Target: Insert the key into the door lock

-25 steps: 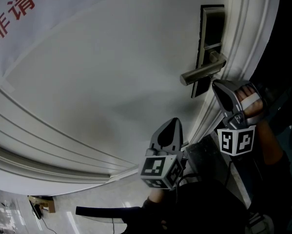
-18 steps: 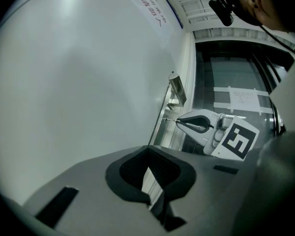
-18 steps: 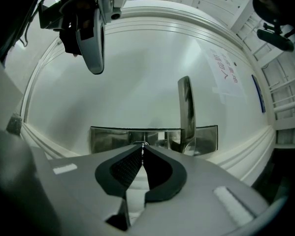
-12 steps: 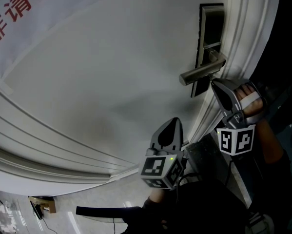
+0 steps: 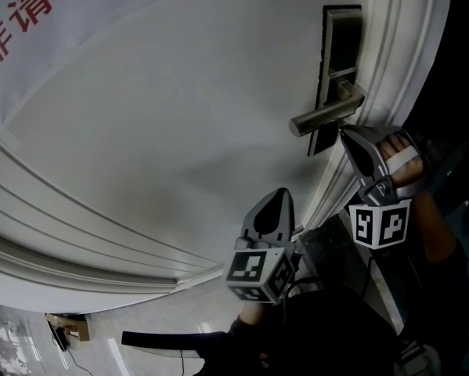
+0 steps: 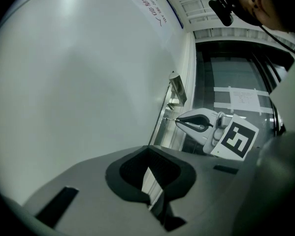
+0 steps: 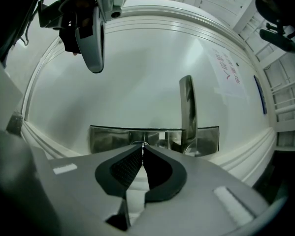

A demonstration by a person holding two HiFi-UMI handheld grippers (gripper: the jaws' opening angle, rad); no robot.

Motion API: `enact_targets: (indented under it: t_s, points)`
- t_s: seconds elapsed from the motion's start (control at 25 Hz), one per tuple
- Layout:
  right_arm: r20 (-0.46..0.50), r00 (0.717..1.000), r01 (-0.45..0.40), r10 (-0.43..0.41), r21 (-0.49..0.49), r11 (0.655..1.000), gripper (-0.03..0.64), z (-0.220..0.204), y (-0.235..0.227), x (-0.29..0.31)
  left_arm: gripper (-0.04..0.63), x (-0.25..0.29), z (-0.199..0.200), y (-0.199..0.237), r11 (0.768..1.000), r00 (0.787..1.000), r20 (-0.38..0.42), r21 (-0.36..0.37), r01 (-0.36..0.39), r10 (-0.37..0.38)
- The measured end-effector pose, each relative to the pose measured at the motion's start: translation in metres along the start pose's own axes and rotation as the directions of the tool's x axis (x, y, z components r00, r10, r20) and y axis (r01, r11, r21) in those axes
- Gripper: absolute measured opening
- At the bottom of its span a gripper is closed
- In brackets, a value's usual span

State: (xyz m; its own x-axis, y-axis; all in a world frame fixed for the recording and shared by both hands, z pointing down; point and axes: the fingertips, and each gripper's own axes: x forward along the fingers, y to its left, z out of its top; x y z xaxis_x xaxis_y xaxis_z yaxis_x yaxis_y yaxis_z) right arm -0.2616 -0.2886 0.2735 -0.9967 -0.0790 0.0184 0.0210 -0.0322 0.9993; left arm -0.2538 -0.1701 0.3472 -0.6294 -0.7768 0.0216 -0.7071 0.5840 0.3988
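Observation:
A white door carries a dark metal lock plate (image 5: 341, 45) with a silver lever handle (image 5: 322, 117). My right gripper (image 5: 345, 135) points at the plate's lower end, just under the lever. It is shut on a thin key (image 6: 172, 120), which sticks out of its tip toward the door. In the right gripper view the jaws (image 7: 142, 147) meet right in front of the lock plate (image 7: 108, 139), beside the handle (image 7: 187, 107). My left gripper (image 5: 279, 194) hangs lower and to the left, away from the lock, shut with nothing in it (image 6: 148, 150).
Red characters (image 5: 30, 6) are printed on a white sheet on the door's upper left. Stepped door-frame moulding (image 5: 398, 53) runs close beside the lock. A glass panel with a paper notice (image 6: 241, 97) stands past the frame. Floor clutter (image 5: 62, 331) lies at the lower left.

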Motion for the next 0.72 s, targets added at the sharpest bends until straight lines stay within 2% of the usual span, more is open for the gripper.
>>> enact_targets:
  t_s: [0.12, 0.32, 0.48, 0.72]
  points:
    - [-0.002, 1.000, -0.004, 0.004, 0.000, 1.000, 0.012, 0.0000, 0.0000, 0.0000, 0.000, -0.0002, 0.0010, -0.0002, 1.000, 1.000, -0.006, 0.005, -0.004, 0.004]
    - [-0.004, 1.000, -0.009, 0.009, -0.005, 1.000, 0.012, -0.0001, -0.0004, -0.0001, 0.000, 0.0022, 0.0001, -0.0024, 0.999, 0.999, 0.014, 0.040, 0.034, -0.034]
    - [-0.005, 1.000, -0.012, 0.012, -0.010, 1.000, 0.012, -0.0001, -0.0007, -0.0001, 0.000, 0.0026, 0.0027, -0.0031, 1.000, 1.000, -0.005, 0.013, 0.005, -0.005]
    - [-0.007, 1.000, -0.016, 0.016, -0.022, 1.000, 0.012, -0.0004, -0.0008, 0.0000, 0.000, 0.0057, 0.0036, -0.0060, 1.000, 1.000, 0.010, 0.024, 0.020, -0.020]
